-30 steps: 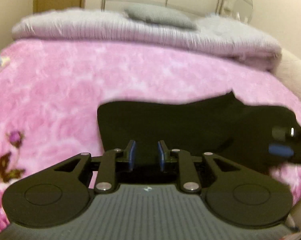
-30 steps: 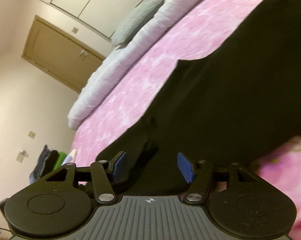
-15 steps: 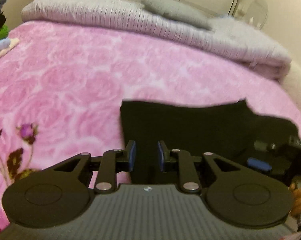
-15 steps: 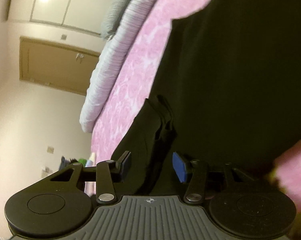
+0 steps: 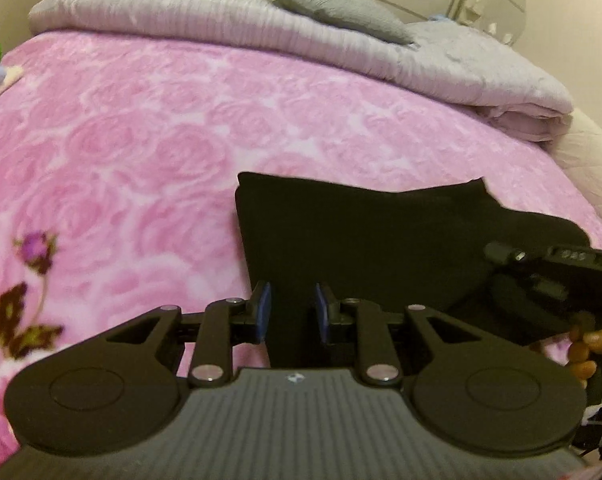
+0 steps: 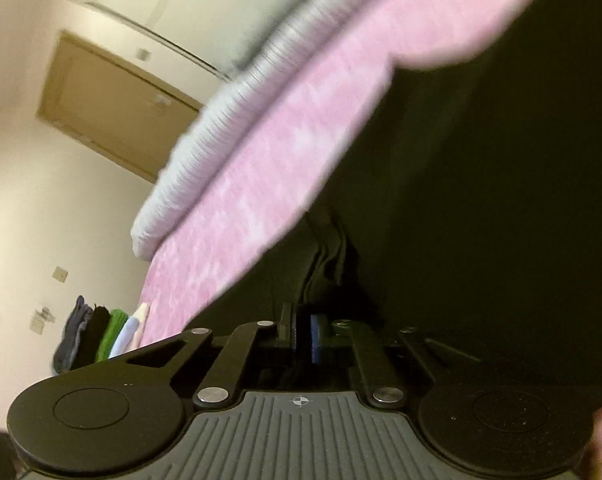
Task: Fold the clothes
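A black garment (image 5: pixel 365 232) lies partly folded on the pink rose-patterned bedspread (image 5: pixel 121 152). My left gripper (image 5: pixel 291 312) sits at its near edge with the fingers a little apart and a strip of black cloth between them; they do not press it. My right gripper (image 6: pixel 303 334) is shut on a bunched fold of the same black garment (image 6: pixel 481 180), and its body shows at the right of the left wrist view (image 5: pixel 557 268).
A folded grey quilt (image 5: pixel 261 28) and a grey pillow (image 5: pixel 337 4) lie along the head of the bed. A stack of folded clothes (image 6: pixel 101 338) stands at the bed's left side. A brown door (image 6: pixel 101 104) is in the far wall.
My right gripper has closed from wide open onto a fold of the black garment. The left gripper has shifted left and forward over the garment's near edge, its gap unchanged.
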